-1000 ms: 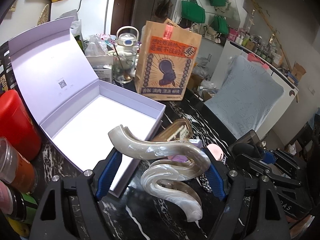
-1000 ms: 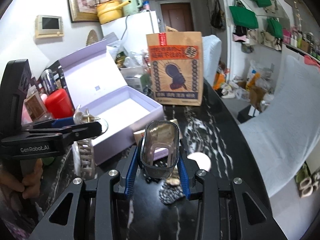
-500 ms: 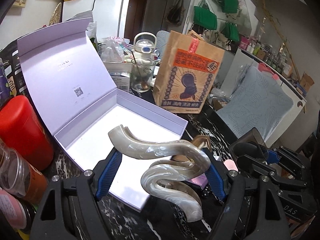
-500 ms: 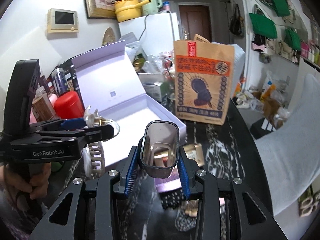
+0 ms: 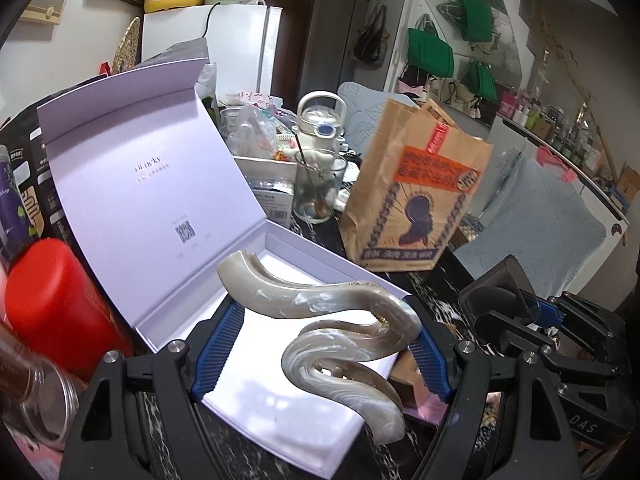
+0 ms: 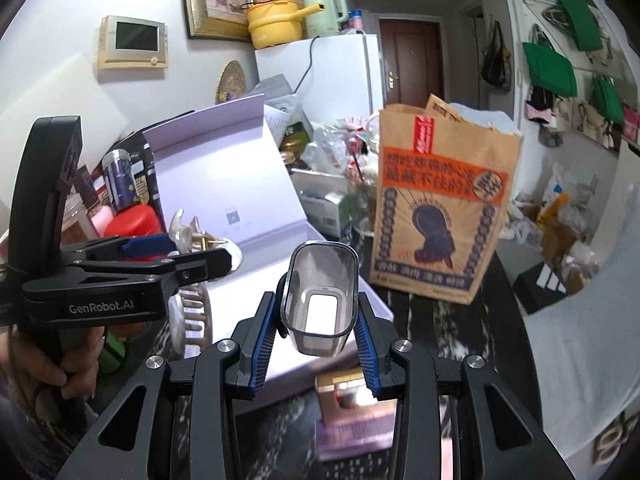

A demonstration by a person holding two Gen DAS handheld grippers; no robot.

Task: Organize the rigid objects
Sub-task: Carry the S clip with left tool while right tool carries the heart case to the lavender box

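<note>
Your left gripper gripped the pearly hair claw above the open lilac box. Your right gripper clamped a smoky clear container beside it.

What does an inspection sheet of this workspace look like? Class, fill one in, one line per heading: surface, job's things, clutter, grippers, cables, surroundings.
Surface: dark marbled table, crowded.
Job's things: open lilac box, inside bare; pearly hair clip held above it; clear smoky case held beside the box.
Clutter: paper bag, red can, glass, white bottle, small boxes under the right gripper.
Grippers: left gripper jaws shut on the clip; right gripper jaws shut on the case.
Cables: black cord down the fridge.
Surroundings: fridge with a yellow pot, green bags on the wall, door.
</note>
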